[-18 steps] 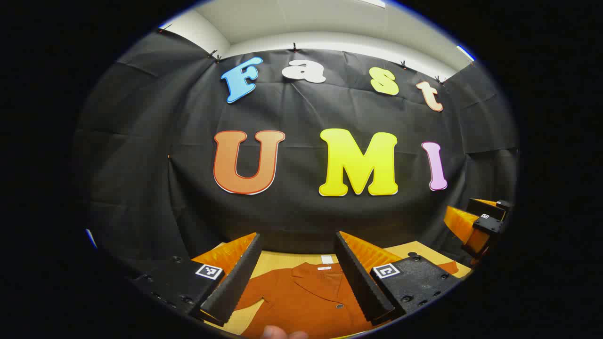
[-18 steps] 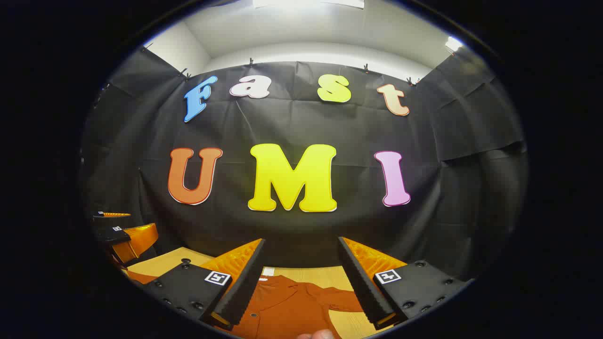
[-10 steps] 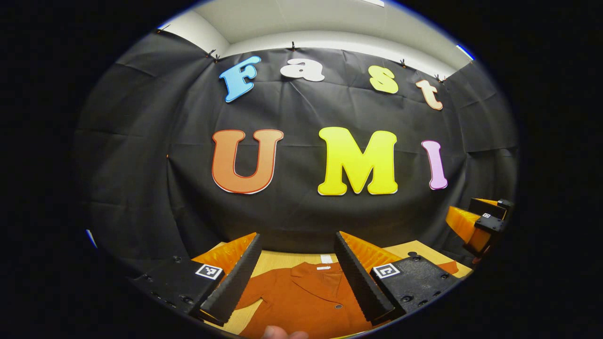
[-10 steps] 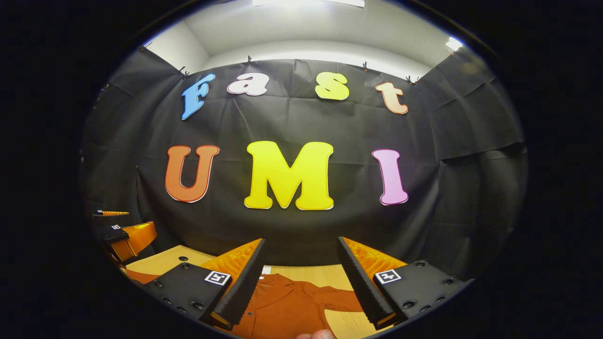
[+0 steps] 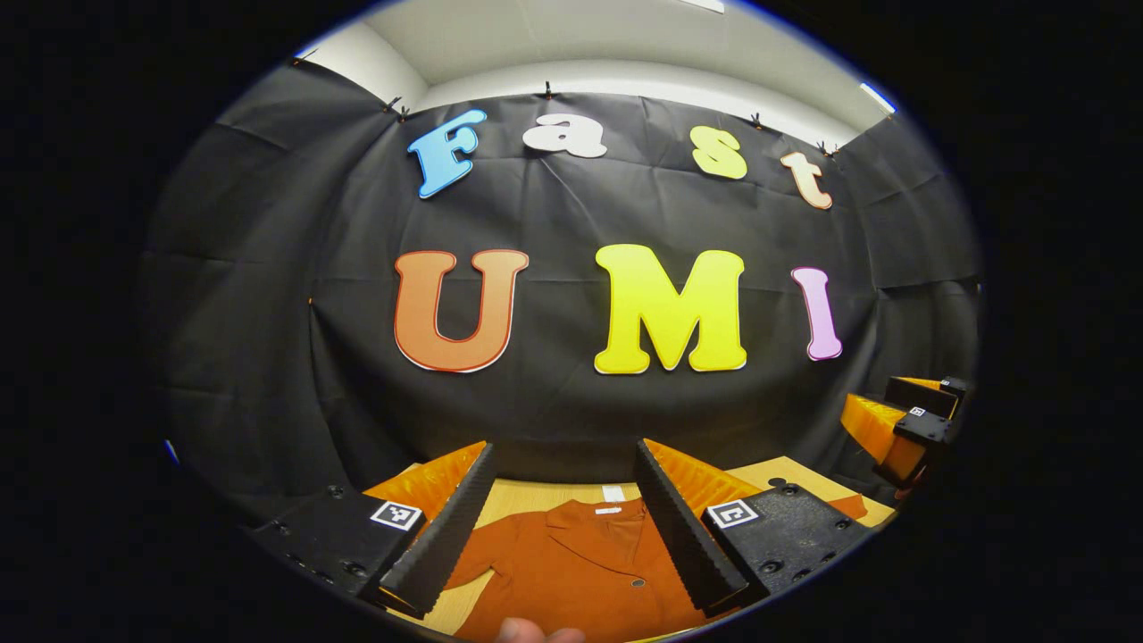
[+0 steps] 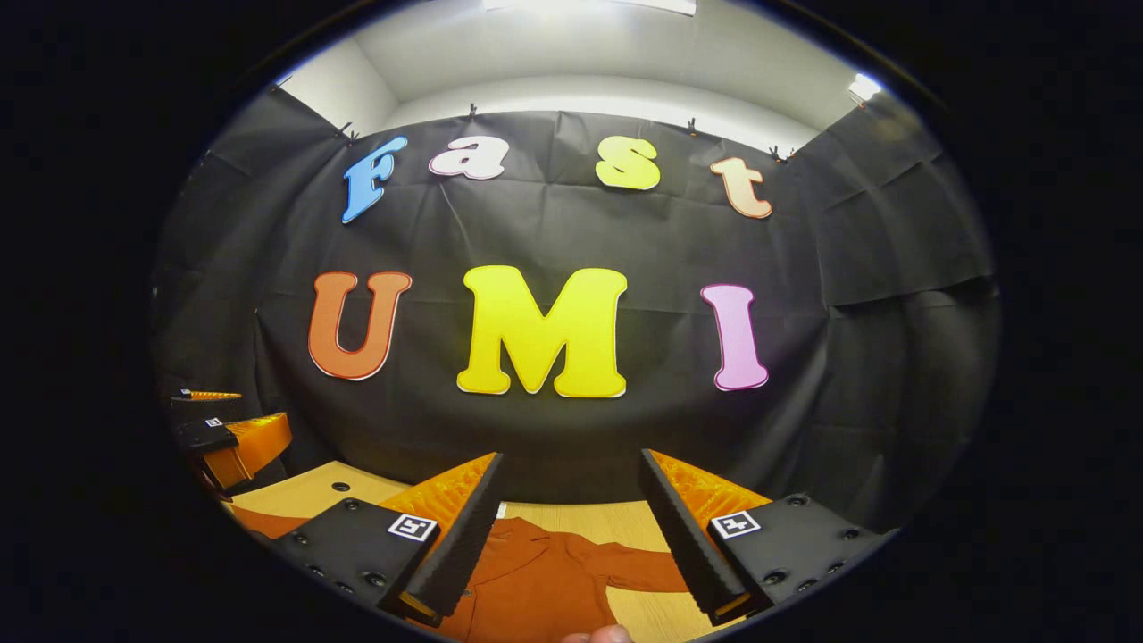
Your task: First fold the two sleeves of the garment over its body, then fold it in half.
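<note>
- Left gripper [image 5: 563, 513]: jaws spread wide, holding nothing, raised above the table [image 5: 536, 494].
- Right gripper [image 6: 571, 518]: likewise spread and free of cloth.
- Shirt [image 5: 580, 572] lies flat at 6 o'clock, collar toward the wall, one sleeve [image 6: 638, 570] stretched toward 3 o'clock.
</note>
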Demonstrator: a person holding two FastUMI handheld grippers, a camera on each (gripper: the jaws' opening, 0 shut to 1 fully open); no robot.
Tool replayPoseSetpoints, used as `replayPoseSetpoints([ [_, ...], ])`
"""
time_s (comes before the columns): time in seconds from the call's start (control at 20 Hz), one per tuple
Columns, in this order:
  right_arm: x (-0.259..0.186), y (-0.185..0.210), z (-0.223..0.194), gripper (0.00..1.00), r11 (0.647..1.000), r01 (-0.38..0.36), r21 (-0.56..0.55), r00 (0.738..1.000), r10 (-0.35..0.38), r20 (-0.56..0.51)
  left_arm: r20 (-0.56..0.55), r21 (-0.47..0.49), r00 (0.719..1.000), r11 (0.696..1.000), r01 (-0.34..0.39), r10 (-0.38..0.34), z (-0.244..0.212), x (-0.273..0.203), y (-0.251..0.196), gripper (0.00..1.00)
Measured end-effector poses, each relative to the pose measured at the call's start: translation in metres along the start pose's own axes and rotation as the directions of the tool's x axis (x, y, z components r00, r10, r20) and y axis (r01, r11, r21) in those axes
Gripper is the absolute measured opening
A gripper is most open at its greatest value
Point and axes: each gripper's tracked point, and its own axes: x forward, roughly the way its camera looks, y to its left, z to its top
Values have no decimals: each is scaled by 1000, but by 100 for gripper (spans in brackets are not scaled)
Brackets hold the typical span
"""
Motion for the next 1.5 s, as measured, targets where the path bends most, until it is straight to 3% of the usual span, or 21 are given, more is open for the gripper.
replayPoseSetpoints([
  [1.5,2,-31,-13,95,1000,10,-1,999,-10,-36,-12,25,1000,1000,-1,1,-6,-1,-21,100],
])
